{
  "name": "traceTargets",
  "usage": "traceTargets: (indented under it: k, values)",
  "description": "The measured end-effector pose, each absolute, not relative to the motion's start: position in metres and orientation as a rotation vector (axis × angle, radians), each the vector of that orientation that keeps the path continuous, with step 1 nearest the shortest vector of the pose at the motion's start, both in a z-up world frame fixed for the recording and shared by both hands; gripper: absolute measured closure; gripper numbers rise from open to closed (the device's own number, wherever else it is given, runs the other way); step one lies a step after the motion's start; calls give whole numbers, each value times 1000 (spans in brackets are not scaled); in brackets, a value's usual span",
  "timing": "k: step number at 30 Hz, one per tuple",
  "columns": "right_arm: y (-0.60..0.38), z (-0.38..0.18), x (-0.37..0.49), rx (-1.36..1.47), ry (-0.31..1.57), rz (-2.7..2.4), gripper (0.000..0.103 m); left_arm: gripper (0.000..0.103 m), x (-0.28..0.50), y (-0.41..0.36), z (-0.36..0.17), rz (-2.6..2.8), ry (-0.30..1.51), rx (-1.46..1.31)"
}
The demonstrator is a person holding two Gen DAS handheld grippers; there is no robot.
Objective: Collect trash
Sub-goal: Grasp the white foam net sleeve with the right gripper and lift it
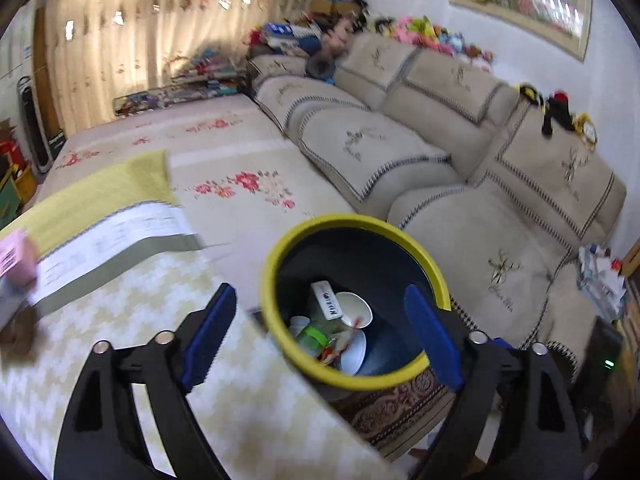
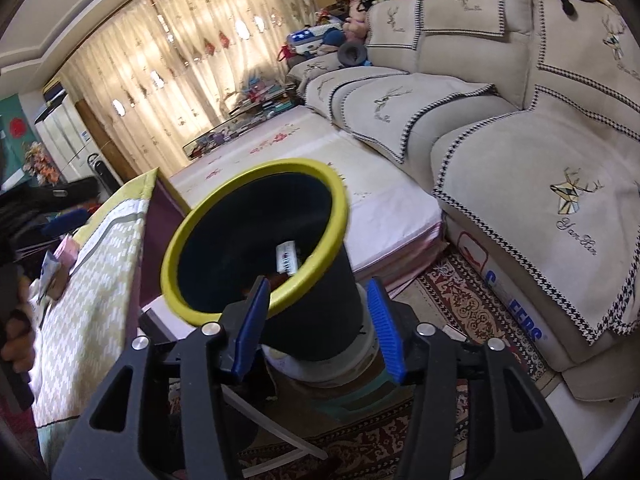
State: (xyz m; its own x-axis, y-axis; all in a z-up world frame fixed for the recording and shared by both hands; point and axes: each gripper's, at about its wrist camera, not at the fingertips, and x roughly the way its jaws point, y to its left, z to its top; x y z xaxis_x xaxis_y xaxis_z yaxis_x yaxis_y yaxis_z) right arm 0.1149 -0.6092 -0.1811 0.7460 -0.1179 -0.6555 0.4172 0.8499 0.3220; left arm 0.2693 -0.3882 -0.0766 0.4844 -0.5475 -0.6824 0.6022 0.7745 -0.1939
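A dark trash bin with a yellow rim (image 1: 276,252) stands beside the table; it also shows in the right wrist view (image 2: 188,236). Inside lie a white box (image 1: 328,301), white cups (image 1: 354,308) and a green bottle (image 1: 314,338). My left gripper (image 1: 320,332) is open and empty, above the bin's mouth. My right gripper (image 2: 320,328) is open, its blue fingers (image 2: 384,332) on either side of the bin's dark wall (image 2: 316,312), close to it. A pink box (image 1: 16,260) lies at the table's left edge.
The table (image 1: 120,312) has a yellow-white patterned cloth. A beige sofa (image 1: 460,140) with toys on its back runs along the right. A floral mat (image 1: 224,160) and a patterned rug (image 2: 460,300) cover the floor. A white container (image 2: 344,368) sits under the bin.
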Motion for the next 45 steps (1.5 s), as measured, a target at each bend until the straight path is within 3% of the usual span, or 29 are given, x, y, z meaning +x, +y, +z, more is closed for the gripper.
traceTargets:
  k: [17, 28, 36, 38, 45]
  values:
    - [-482, -130, 159, 299, 689, -48, 41, 5, 155, -71, -32, -269, 600, -115]
    - [-331, -114, 198, 121, 767, 249, 39, 5, 113, 88, -55, 28, 563, -216]
    - [-219, -117, 224, -40, 824, 520, 30, 5, 96, 145, -80, 134, 584, -287]
    - [-196, -125, 232, -90, 852, 573, 24, 5, 96, 148, -84, 135, 592, -292]
    - [-164, -150, 248, -209, 917, 557, 20, 5, 101, 140, -90, 112, 608, -297]
